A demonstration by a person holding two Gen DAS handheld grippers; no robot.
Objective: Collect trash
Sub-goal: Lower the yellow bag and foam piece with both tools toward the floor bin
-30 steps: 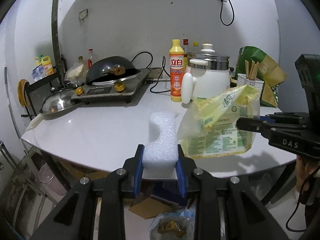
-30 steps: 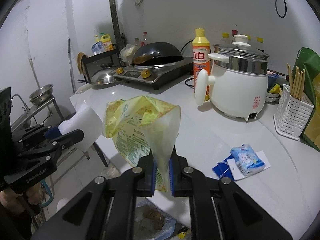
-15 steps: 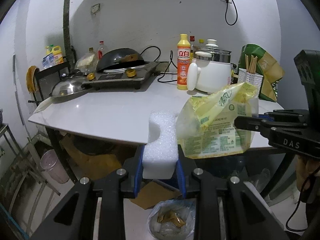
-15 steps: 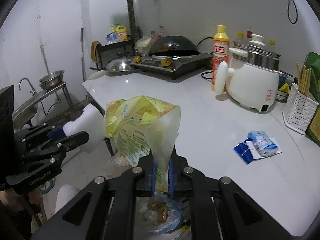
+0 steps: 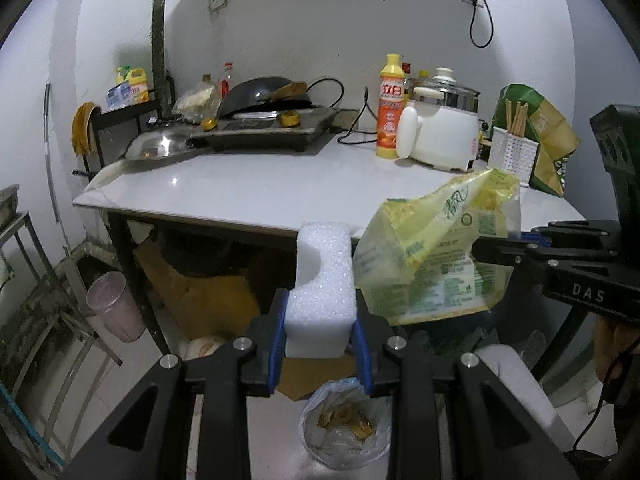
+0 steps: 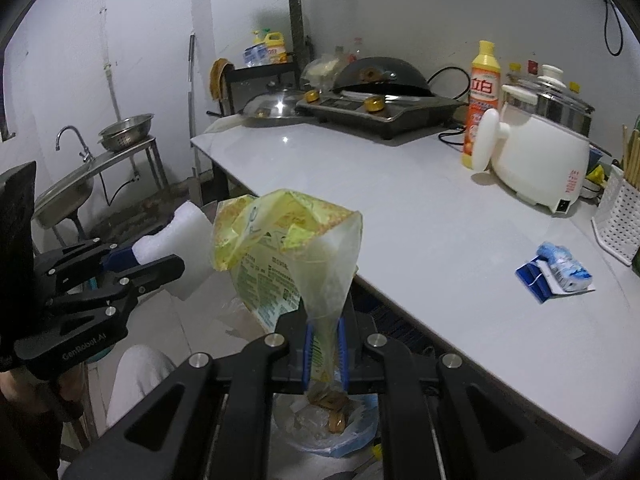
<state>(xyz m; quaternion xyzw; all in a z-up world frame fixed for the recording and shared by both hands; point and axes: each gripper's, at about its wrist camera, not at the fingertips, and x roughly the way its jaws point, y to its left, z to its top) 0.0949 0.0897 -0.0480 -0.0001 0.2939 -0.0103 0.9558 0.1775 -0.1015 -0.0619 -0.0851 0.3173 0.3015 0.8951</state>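
Note:
My left gripper [image 5: 320, 344] is shut on a white foam block [image 5: 323, 280], held in the air in front of the table edge; it also shows in the right wrist view [image 6: 176, 248]. My right gripper [image 6: 323, 344] is shut on a crumpled yellow-green plastic bag [image 6: 288, 252], which shows in the left wrist view [image 5: 436, 248] just right of the foam. A trash bin lined with a clear bag [image 5: 344, 428] holding brown scraps stands on the floor below both grippers [image 6: 328, 420]. A blue-and-white wrapper [image 6: 554, 272] lies on the white table [image 6: 420, 216].
On the table stand a stove with wok [image 5: 264, 120], an orange detergent bottle [image 5: 390, 108], a white rice cooker [image 5: 444, 128] and a chopstick basket [image 5: 510, 152]. A sink stand [image 6: 80, 184] is at the left. A pink bin [image 5: 116, 304] sits under the table.
Both grippers have pulled back from over the table and lowered, carrying the foam and the bag. The floor bin now lies directly below them.

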